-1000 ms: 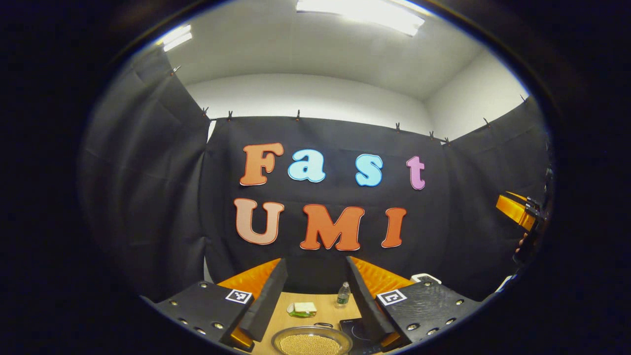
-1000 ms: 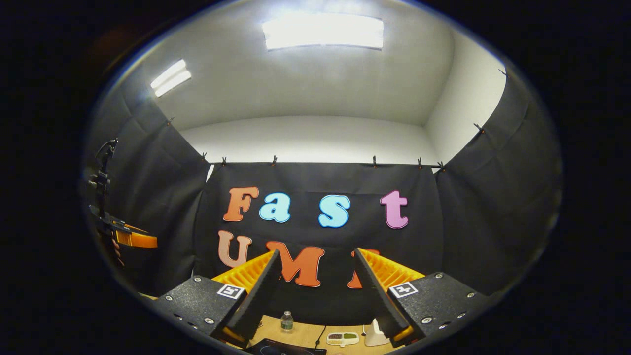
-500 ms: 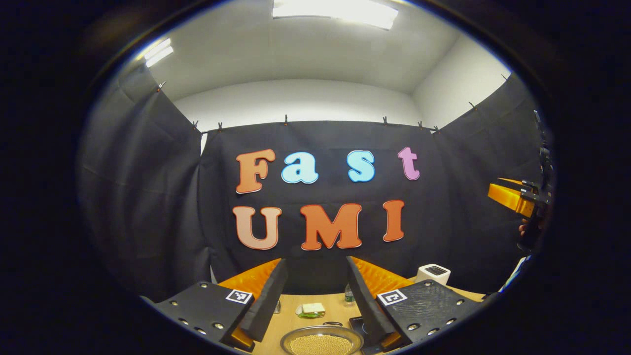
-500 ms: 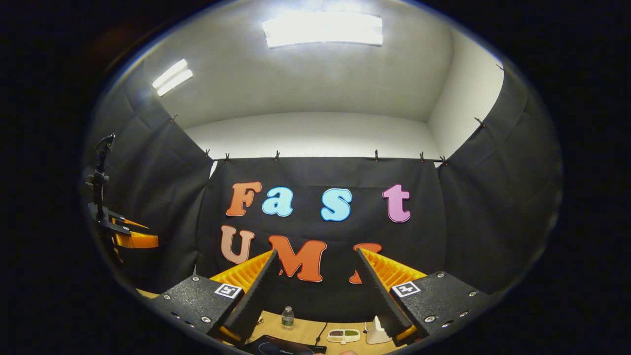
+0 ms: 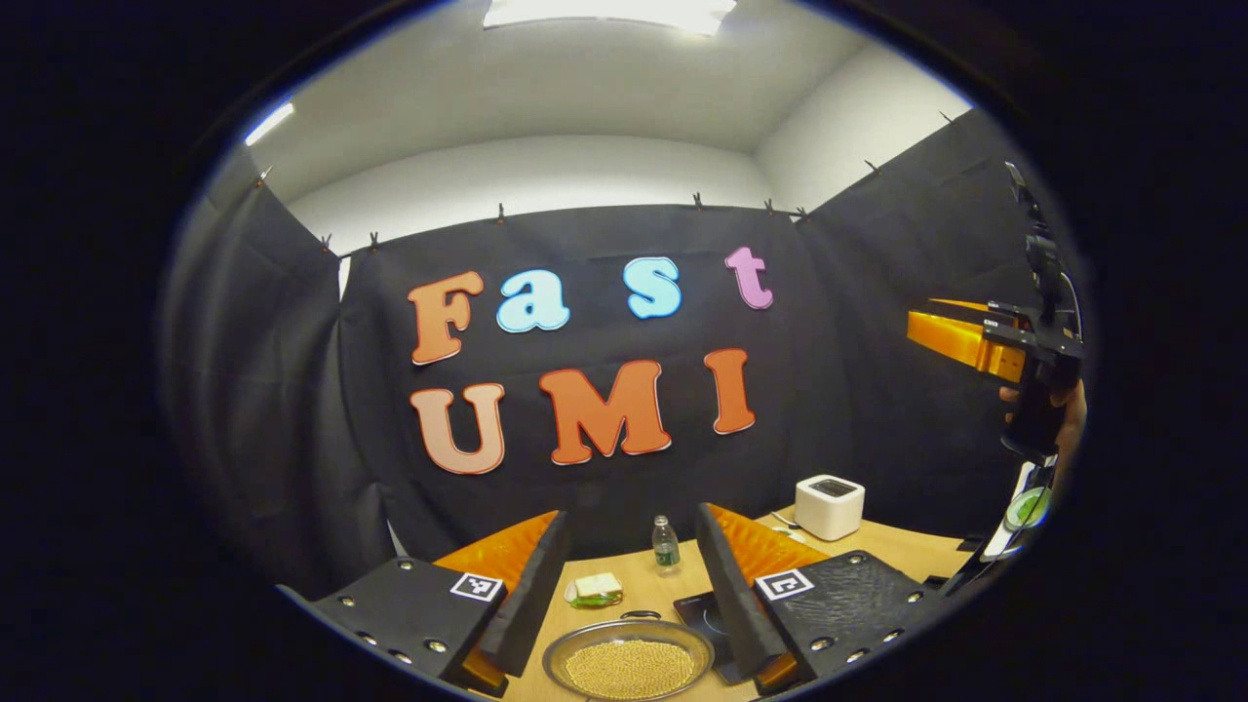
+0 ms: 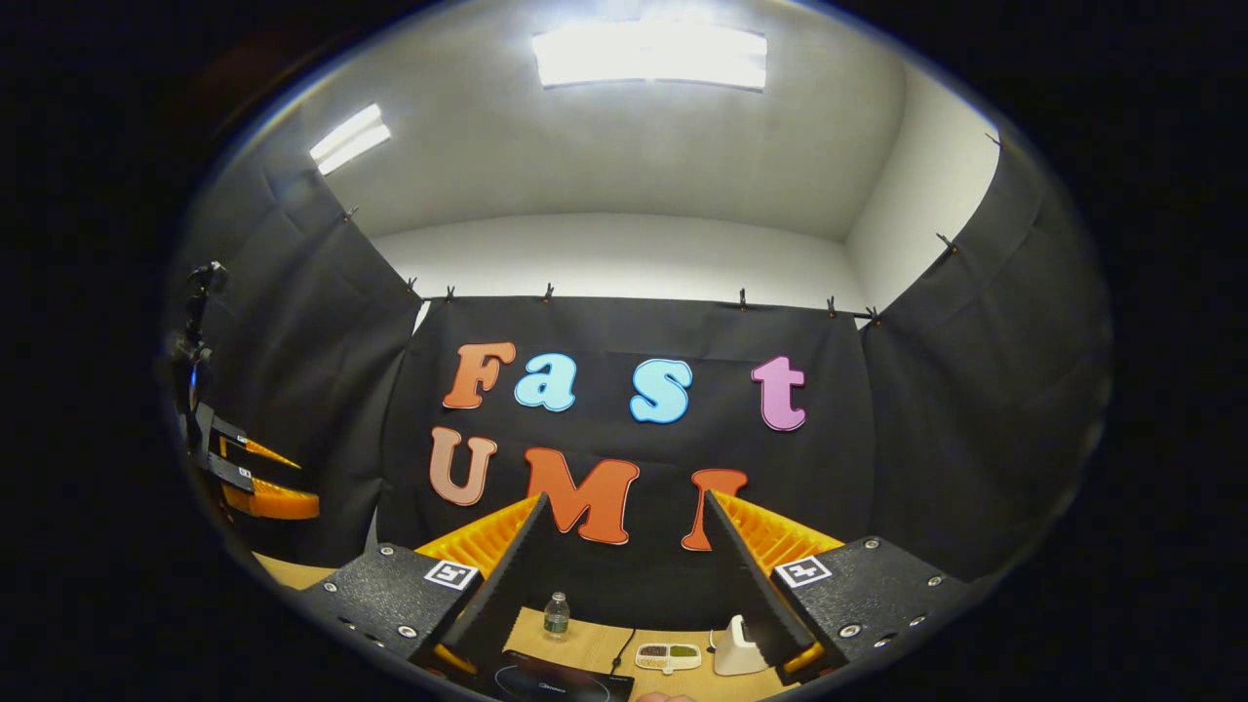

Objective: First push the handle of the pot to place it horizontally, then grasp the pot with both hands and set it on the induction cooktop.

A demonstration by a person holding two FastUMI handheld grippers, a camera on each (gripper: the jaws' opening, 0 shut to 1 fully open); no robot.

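Observation:
A shallow metal pot [image 5: 629, 668] full of small yellow beads sits on the wooden table [image 5: 907, 551], low in the left gripper view. A dark handle [image 5: 639, 615] shows at its far rim. The black induction cooktop [image 5: 704, 614] lies just right of the pot, partly hidden by my right-hand finger. My left gripper [image 5: 632, 514] hovers open above and short of the pot, holding nothing. The right gripper [image 5: 975, 336] hangs high at the far right, held by a hand. In the right gripper view, my right gripper [image 6: 626, 499] is open and empty above the cooktop [image 6: 546, 682]. The left gripper [image 6: 258, 478] shows at the left.
A small water bottle [image 5: 665, 543] stands at the back of the table, with a green and white sponge [image 5: 595, 589] in front of it. A white box [image 5: 830, 506] sits at the back right. A white device [image 6: 736, 648] and a small button panel [image 6: 668, 656] lie right of the cooktop.
The left gripper view has swung right and tipped down, bringing more table, the pot and the white box into sight. The right gripper view has tipped down slightly. Both grippers stay open.

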